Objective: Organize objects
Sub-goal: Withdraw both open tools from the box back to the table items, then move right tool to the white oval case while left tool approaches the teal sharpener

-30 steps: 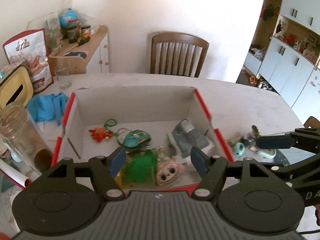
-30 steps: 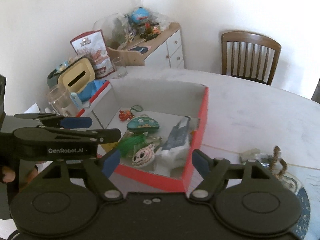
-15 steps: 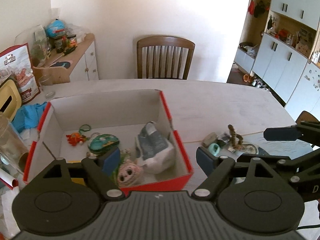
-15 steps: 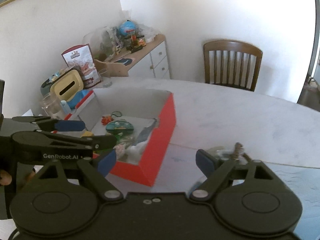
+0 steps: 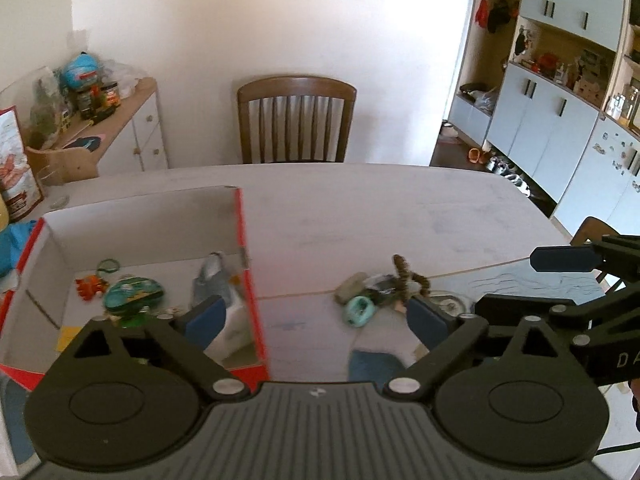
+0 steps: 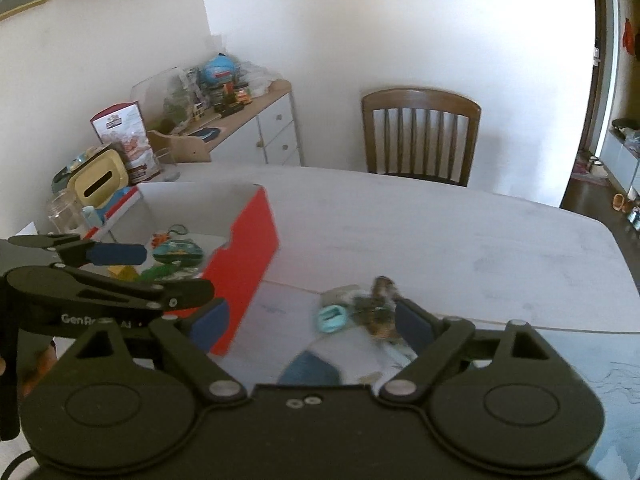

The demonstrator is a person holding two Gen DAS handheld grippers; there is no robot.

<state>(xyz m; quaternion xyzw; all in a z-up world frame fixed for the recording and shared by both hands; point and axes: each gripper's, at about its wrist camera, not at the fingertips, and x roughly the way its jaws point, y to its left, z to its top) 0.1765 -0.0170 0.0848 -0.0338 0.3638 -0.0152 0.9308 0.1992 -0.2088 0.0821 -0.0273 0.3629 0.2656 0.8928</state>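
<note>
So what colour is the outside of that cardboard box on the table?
Red outside, with a plain white inside; the right wrist view shows it best.

A: Left wrist view looks forward and down over the table [image 5: 400,208], red box [image 5: 248,280] at left, chair [image 5: 296,120] behind.

B: Right wrist view sits further right, same tilt. Both share box [image 6: 244,256], chair [image 6: 420,136], clutter pile [image 6: 360,312].
</note>
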